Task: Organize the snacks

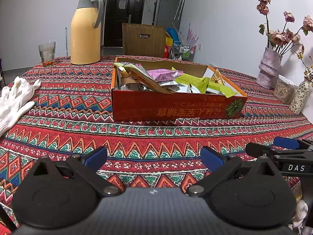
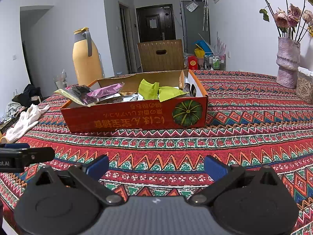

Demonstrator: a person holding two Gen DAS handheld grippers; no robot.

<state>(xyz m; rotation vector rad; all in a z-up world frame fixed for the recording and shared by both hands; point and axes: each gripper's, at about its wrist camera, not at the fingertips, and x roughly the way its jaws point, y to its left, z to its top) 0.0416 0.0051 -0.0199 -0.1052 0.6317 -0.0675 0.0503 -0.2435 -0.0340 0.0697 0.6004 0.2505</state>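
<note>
— How many things are on the table?

— One red cardboard box (image 1: 172,105) sits on the patterned tablecloth (image 1: 137,137), well ahead of both grippers. The snacks are all inside it, piled loosely: one pink packet (image 1: 164,74), two bright green packets (image 1: 192,80), a striped tan packet (image 1: 144,76) leaning over the left wall, and several silver and white ones that overlap too much to count.

— And around the box?

— One yellow thermos jug (image 1: 86,31) at the far left edge, one drinking glass (image 1: 47,53) just beside it, and white work gloves (image 1: 15,98) lying at the left; they look like a pair, but they are heaped together. To the right there is one grey vase (image 1: 269,68) of dried roses, a clear container (image 1: 283,92) next to it, and a small flowered bottle (image 1: 300,98) nearer the edge. One wooden chair (image 1: 143,40) stands behind the table.

— What about the left gripper (image 1: 153,157)?

— Its two blue pads (image 1: 96,157) stand wide apart, nothing between them, low over the bare cloth.

— The right gripper (image 2: 156,167)?

— The same: blue fingertips (image 2: 214,167) spread wide, holding nothing, touching nothing. From its camera the box shows its pumpkin picture (image 2: 187,113) on the near wall. The two grippers sit side by side, each visible at the edge of the other's view.
</note>
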